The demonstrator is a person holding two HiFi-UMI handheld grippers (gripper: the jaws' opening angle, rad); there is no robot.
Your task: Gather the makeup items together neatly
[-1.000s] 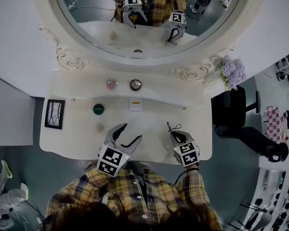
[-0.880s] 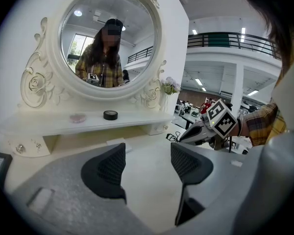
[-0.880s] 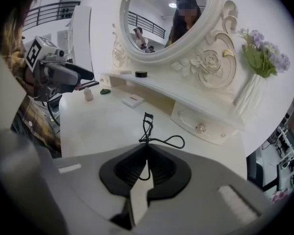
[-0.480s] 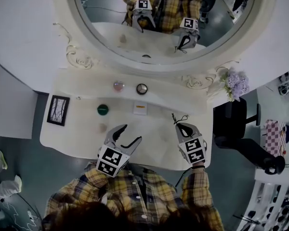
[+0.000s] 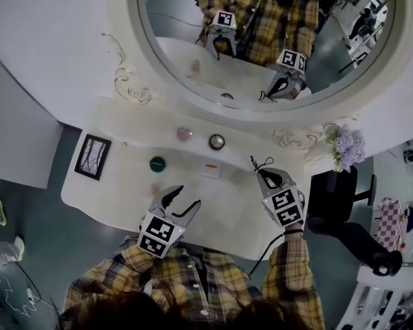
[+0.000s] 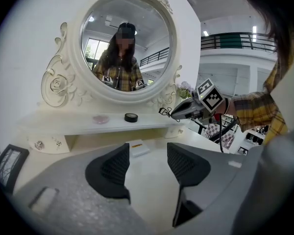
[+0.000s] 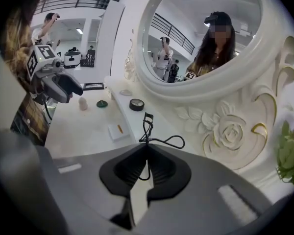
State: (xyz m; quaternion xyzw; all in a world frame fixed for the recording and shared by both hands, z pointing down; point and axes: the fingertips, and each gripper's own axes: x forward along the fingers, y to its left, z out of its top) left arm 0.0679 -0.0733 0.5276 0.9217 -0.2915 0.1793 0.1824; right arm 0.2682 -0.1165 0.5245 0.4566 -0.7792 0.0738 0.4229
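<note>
My right gripper point(image 5: 263, 176) is shut on a black eyelash curler point(image 5: 259, 163), held just above the dresser top near the shelf; the right gripper view shows the curler point(image 7: 148, 129) sticking out past the jaws. My left gripper point(image 5: 182, 201) hovers over the front of the dresser top, its jaws closing with nothing between them. On the shelf lie a pink compact point(image 5: 184, 133) and a black round compact point(image 5: 216, 141). Below them sit a green round pot point(image 5: 157, 163), a small pale bottle point(image 5: 155, 188) and a white flat box point(image 5: 209, 170).
A white dresser point(image 5: 117, 201) carries a large round mirror point(image 5: 261, 40) that reflects both grippers. A black picture frame point(image 5: 93, 157) stands at the left end. Purple flowers point(image 5: 345, 147) are at the right. A black chair point(image 5: 330, 184) stands right of the dresser.
My right gripper has moved forward toward the shelf with the eyelash curler. The left gripper's jaws have narrowed slightly. The head view has swung, so everything sits further right.
</note>
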